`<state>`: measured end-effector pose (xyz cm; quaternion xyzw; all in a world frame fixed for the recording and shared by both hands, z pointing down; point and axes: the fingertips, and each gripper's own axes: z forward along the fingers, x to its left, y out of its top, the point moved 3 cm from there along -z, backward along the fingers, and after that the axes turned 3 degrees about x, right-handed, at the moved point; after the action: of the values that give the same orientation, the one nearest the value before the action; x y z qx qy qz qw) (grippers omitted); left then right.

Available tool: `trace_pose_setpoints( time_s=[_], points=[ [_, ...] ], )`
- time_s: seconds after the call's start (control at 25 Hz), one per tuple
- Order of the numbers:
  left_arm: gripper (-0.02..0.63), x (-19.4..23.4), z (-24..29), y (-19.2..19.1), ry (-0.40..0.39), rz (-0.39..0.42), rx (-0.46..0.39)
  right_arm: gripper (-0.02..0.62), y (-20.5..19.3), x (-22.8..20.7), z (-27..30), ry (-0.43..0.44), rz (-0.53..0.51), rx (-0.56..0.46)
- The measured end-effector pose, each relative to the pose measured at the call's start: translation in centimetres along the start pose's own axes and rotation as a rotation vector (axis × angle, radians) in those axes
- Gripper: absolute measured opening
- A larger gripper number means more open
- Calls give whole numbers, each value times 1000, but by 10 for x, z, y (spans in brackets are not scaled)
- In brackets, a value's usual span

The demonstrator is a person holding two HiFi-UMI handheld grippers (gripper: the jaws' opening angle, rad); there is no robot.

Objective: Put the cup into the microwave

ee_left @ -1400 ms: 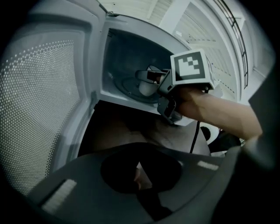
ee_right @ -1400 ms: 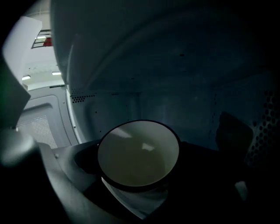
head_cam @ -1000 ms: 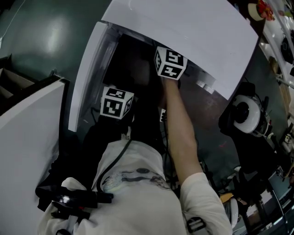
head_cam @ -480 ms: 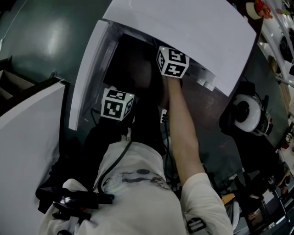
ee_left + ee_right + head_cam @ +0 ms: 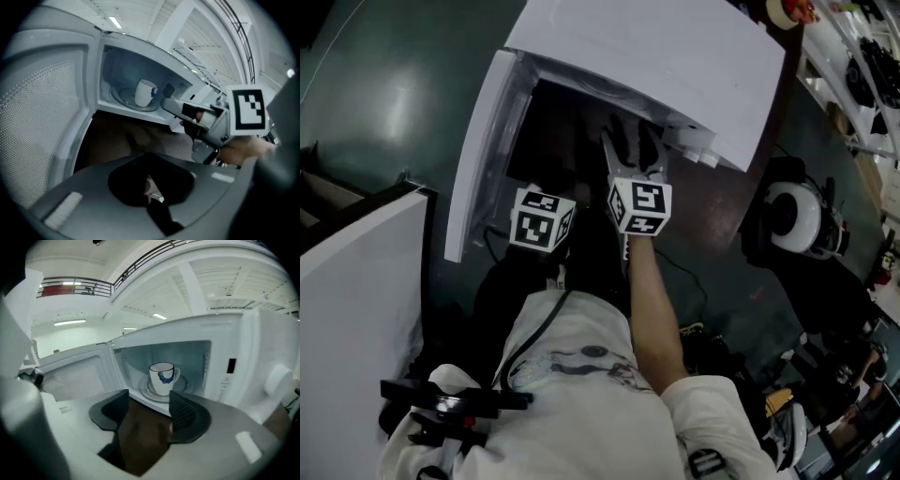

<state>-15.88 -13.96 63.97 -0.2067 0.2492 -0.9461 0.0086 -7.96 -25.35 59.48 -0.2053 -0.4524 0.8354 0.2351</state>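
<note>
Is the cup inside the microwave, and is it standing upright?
Inside and upright: the cup stands rim-up on the glass turntable within the open microwave.

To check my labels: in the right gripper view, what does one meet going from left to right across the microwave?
microwave door, standing open → cup inside the cavity → control panel → round knob

Head camera looks steeply down over the microwave [image 5: 656, 56]; both gripper cameras face its open cavity from close by, sharing the cup [image 5: 161, 378].
</note>
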Motion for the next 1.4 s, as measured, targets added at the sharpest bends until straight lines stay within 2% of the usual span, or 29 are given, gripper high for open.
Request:
trace_pose_setpoints(
  time_s=[0.12, 0.2, 0.4, 0.56, 0.68, 0.84, 0.96, 1.12, 1.24, 1.4],
  points=[
    [0, -12, -11, 2, -23, 30, -35, 107, -9, 8, -42, -50, 12, -1],
    [0, -19, -20, 1, -35, 57, -58, 2, -14, 15, -69, -81, 8, -5],
    [0, -33, -37, 0, -70, 136, -106, 2, -24, 25, -117, -130, 25, -21],
    [-1, -42, -45, -9, -75, 148, -121, 2, -32, 26, -146, -161, 44, -36],
    [0, -55, -50, -16, -74, 156, -134, 2, -33, 25, -168, -154, 21, -48],
    [0, -82, -62, -25, -78, 189, -182, 2, -42, 16, -199, -146, 52, -80],
    [0, -101, -76, -32, -74, 170, -227, 2, -46, 13, -230, -148, 55, -108],
    [-2, -130, -93, -61, -61, 150, -258, 2, -58, 24, -282, -136, 31, -128],
    [0, -158, -102, -74, -71, 186, -288, 18, -66, 26, -310, -121, 6, -140],
    [0, -181, -117, -86, -65, 221, -335, 7, -66, 28, -337, -113, -9, -192]
  ],
)
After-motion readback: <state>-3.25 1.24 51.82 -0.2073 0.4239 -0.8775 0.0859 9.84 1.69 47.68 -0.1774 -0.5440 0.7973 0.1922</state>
